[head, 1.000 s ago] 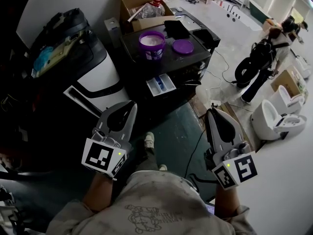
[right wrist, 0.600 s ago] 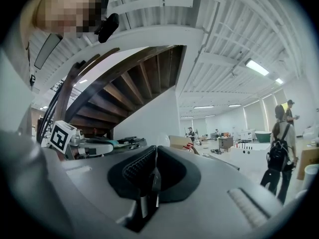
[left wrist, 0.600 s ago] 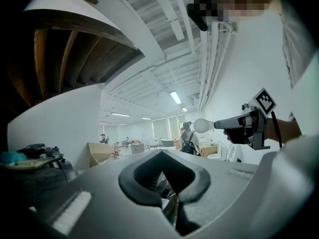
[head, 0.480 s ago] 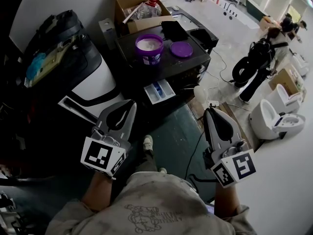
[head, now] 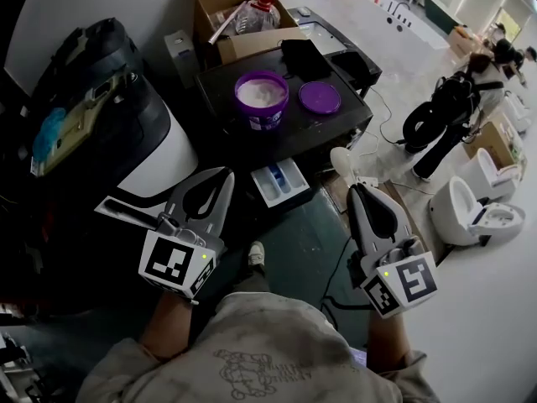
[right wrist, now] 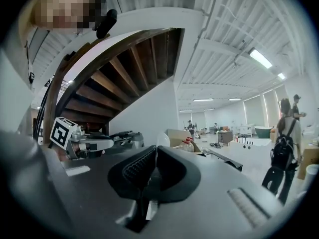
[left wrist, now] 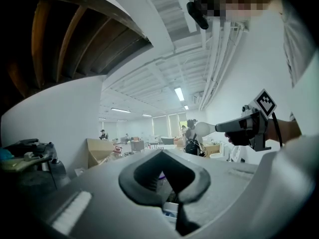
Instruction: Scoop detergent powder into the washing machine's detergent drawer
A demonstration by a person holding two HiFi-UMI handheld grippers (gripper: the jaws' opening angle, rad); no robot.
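A purple tub [head: 262,97] full of white powder stands open on the black washing machine [head: 336,128], its purple lid [head: 320,97] beside it. The detergent drawer [head: 281,180] is pulled out at the machine's front. My right gripper [head: 357,190] is shut on the handle of a white scoop [head: 342,159], held in the air right of the drawer; the scoop [right wrist: 162,139] shows just past the jaws [right wrist: 153,151]. My left gripper [head: 225,175] hovers left of the drawer with its jaws together and nothing between them [left wrist: 162,154]. It sees the scoop [left wrist: 202,129].
A cardboard box [head: 226,7] with a plastic bottle stands behind the machine. A white and black appliance [head: 126,133] sits at the left. A person with a backpack [head: 449,107], toilets [head: 470,212] and floor cables [head: 336,250] are at the right.
The washing machine, tub and drawer have drifted lower and closer in the head view. Both grippers keep nearly the same place, the right one still holding the scoop.
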